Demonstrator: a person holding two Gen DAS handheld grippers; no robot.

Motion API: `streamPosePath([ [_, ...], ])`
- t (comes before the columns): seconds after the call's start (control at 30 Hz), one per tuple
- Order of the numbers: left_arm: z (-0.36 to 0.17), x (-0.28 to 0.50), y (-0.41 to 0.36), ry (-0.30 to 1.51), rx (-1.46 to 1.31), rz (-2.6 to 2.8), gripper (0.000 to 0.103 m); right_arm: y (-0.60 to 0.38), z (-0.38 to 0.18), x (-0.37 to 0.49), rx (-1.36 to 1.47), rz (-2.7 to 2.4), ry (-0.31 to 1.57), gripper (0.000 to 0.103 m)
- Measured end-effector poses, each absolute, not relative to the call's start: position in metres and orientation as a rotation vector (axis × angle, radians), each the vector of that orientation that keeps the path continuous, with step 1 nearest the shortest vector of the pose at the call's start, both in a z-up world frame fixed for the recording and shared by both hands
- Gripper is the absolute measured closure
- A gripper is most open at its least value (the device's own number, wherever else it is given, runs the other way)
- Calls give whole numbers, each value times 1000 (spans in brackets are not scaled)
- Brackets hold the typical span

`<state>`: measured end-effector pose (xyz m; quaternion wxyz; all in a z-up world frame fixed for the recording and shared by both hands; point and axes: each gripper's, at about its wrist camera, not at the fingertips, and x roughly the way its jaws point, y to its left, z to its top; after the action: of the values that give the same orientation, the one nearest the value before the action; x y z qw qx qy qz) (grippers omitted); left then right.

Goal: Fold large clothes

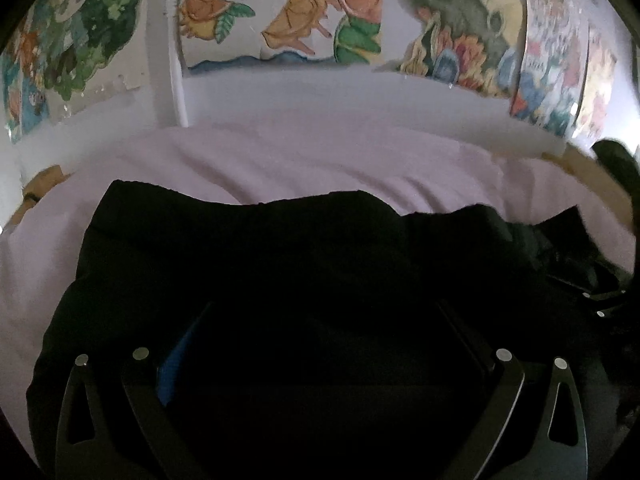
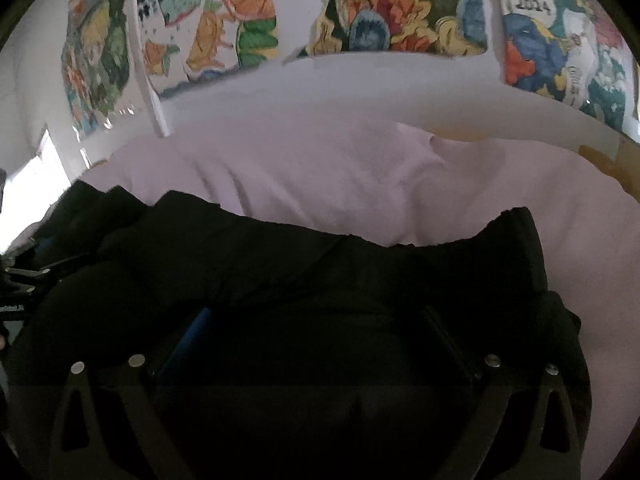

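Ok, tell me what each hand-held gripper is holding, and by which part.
Cannot be told: both sit wide apart over the black garment, too dark to show a grip.

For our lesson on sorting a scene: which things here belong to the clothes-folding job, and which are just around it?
Part of the job:
black garment
left gripper
right gripper
pink sheet it lies on

Just around:
colourful pictures on the wall

The left gripper is held low, its fingers spread wide apart. The right gripper sits level with it and close alongside, also spread wide. Blue pads line each gripper's left finger.
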<state>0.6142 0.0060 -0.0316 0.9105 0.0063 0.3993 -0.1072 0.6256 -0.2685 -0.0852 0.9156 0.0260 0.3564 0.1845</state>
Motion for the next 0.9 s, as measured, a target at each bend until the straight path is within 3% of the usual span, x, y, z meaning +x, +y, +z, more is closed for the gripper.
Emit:
streamPosePath([
  [0.17, -8, 596, 8, 790, 40, -190, 1, -295, -59, 595, 118, 338, 649, 1],
  [0.43, 16, 566, 8, 721, 193, -72, 1, -328, -33, 565, 64, 261, 673, 1],
  [0.9, 24, 517, 86, 780, 107, -59, 1, -380, -45, 524, 155, 284, 785, 1],
])
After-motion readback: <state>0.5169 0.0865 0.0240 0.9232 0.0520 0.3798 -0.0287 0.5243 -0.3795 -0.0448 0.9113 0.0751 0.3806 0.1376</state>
